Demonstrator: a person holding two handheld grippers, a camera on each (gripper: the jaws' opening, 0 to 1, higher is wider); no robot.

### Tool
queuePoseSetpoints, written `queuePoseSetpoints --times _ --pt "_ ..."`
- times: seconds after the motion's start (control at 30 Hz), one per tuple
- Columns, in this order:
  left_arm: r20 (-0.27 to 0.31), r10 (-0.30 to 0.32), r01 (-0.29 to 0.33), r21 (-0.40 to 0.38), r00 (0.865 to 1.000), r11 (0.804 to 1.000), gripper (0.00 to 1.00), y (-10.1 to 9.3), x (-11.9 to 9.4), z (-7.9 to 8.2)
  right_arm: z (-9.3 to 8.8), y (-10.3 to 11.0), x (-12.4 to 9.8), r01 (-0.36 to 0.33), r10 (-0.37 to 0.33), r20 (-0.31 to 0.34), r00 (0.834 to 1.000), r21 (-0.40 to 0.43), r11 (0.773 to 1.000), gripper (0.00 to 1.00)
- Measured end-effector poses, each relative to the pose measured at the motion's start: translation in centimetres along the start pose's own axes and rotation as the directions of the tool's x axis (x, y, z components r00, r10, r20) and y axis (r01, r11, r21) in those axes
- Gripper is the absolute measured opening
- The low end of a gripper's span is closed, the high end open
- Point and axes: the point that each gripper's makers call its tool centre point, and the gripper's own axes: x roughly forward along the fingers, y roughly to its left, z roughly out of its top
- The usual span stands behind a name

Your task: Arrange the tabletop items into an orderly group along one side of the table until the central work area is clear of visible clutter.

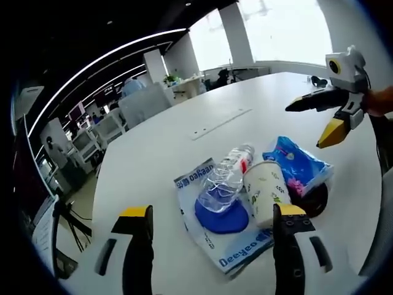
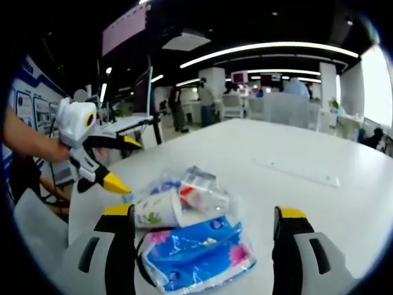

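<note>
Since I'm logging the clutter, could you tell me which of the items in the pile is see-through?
The clear plastic water bottle, lying on its side with a red-and-white label. The paper cup beside it is opaque white, and the tissue pack is opaque blue.

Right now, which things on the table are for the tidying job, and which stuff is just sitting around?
For the tidying:
- plastic bottle
- paper cup
- blue tissue pack
- printed bag underneath
- white table

Just around:
- office chairs behind the table
- tripod on the floor
</note>
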Motion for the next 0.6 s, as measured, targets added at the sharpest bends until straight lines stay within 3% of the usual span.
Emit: queuePoseSetpoints --times 0.6 --pt "-0.021 -0.039 0.040 0.045 0.999 0.998 0.75 -0.4 2.4 0.6 -0.5 -1.0 1.6 -0.013 0.014 -0.020 1.000 0.044 0.999 0.83"
